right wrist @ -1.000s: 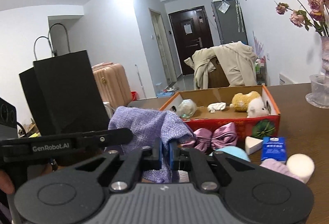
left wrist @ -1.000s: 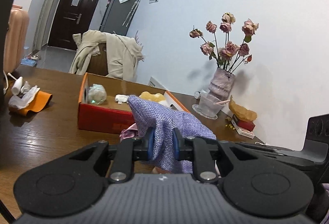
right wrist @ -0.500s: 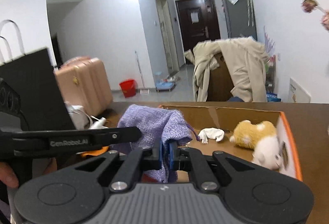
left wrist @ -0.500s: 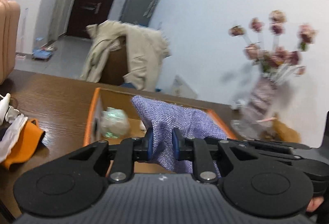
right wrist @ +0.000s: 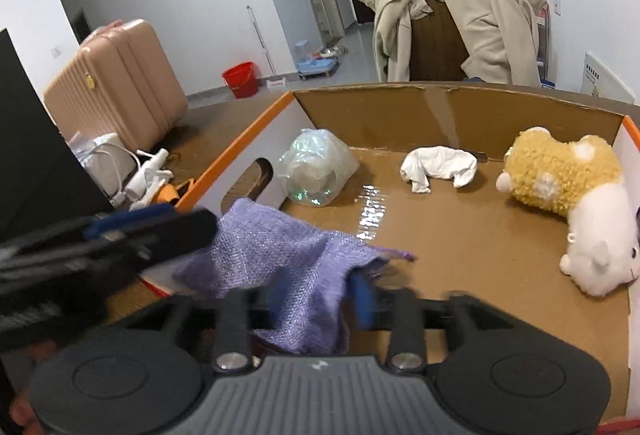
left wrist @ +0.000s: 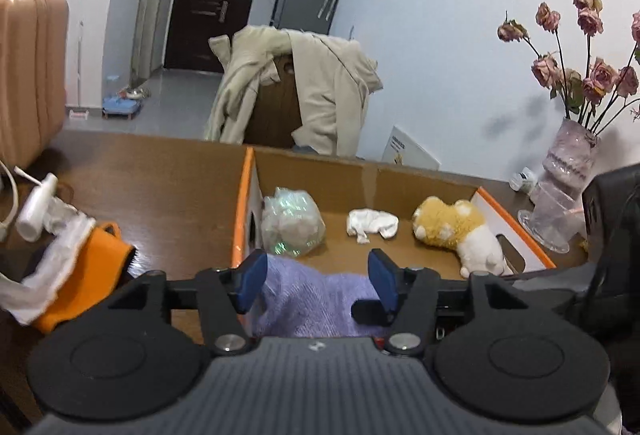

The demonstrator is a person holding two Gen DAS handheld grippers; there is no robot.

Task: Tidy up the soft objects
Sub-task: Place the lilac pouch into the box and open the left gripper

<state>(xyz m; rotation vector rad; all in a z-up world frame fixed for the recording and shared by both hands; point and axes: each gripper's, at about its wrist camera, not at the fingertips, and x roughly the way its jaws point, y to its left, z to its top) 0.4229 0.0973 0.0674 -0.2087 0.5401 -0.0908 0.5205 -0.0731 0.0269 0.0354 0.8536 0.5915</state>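
My left gripper [left wrist: 316,281] has jaws spread wide, purple cloth [left wrist: 316,305] lying slack between them, not pinched. Right gripper [right wrist: 320,299] jaws also apart, blurred, cloth [right wrist: 280,259] draped between. Cloth sits at the near-left corner of the cardboard box [right wrist: 400,115], hanging over the near wall; long axis runs roughly left-right, a frayed tip pointing right into the box. Woven, lilac, crumpled, slightly shiny. Inside: plush toy [right wrist: 568,191], white sock [right wrist: 436,167], plastic bag [right wrist: 316,171]. Box on wooden bench [left wrist: 160,187].
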